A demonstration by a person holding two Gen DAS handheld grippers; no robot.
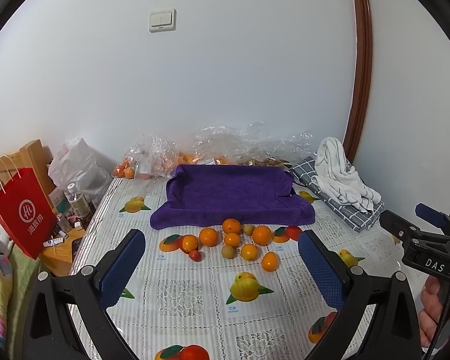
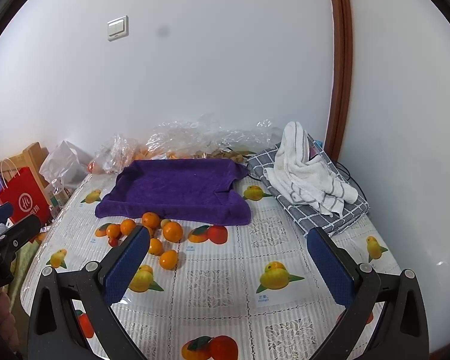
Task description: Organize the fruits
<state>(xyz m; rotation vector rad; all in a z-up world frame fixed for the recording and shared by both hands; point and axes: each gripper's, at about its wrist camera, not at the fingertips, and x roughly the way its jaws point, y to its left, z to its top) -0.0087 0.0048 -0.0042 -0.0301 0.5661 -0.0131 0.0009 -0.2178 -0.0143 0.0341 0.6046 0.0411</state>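
Observation:
Several small oranges lie in a loose cluster on the tablecloth, with two small greenish-brown fruits and one small red fruit. Behind them stands a tray lined with a purple towel. The cluster and the purple towel tray also show in the right wrist view. My left gripper is open and empty, in front of the cluster. My right gripper is open and empty, to the right of the fruits; its left finger hides part of the cluster.
A fruit-print tablecloth covers the table. Clear plastic bags with more fruit lie against the wall. A white towel on a grey checked cloth lies at the right. A red paper bag and bottles stand off the left edge.

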